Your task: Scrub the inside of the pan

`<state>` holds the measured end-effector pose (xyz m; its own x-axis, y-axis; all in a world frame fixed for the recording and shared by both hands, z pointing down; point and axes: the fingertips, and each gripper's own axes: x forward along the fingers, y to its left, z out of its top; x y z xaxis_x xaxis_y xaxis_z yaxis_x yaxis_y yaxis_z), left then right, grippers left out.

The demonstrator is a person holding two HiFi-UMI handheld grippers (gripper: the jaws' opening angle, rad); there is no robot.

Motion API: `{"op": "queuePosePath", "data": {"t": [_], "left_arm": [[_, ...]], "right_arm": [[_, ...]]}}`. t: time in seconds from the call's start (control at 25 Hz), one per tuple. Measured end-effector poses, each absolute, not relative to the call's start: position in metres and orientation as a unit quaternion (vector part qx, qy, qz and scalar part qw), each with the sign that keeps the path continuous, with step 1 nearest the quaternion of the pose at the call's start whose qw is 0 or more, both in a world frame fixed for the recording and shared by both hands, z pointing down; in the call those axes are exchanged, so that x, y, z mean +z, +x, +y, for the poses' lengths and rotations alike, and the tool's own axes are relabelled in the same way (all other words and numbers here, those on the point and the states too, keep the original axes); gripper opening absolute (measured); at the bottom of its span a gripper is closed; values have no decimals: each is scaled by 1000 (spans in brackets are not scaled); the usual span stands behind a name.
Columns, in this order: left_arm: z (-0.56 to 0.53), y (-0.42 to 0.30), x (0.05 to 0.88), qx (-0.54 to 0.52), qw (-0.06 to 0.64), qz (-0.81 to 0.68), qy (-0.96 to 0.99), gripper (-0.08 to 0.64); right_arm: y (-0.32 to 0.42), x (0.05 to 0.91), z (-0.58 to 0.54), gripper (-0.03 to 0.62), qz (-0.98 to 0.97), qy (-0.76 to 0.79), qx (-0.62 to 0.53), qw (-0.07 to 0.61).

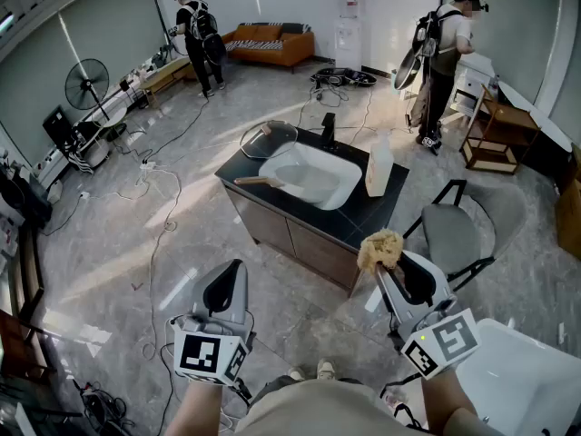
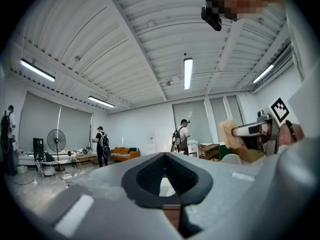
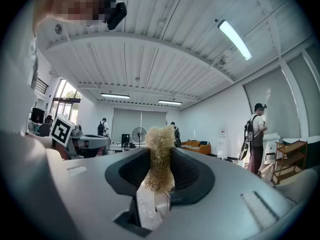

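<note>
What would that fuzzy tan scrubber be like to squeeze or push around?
The scrubber is probably soft and springy: squeezed in the right gripper, it bulges out past the tips. Its loose, airy fibres suggest it is very light for its size. The rough strands likely keep it from slipping.

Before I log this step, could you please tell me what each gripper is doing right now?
Left gripper: closed, empty.
Right gripper: closed on the tan scrubbing sponge.
</note>
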<state>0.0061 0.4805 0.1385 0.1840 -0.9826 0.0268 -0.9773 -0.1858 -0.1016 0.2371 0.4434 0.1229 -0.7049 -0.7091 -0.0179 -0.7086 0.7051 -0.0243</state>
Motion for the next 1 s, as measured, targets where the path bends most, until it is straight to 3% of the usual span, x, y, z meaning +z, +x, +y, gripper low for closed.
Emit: {"op": "queuePosePath", "data": {"t": [1.0], "left_arm": [[448,20,160,-66,19,640,-766,2]], "right_arm": [[244,151,408,132,931,-363,-35,9]]}}
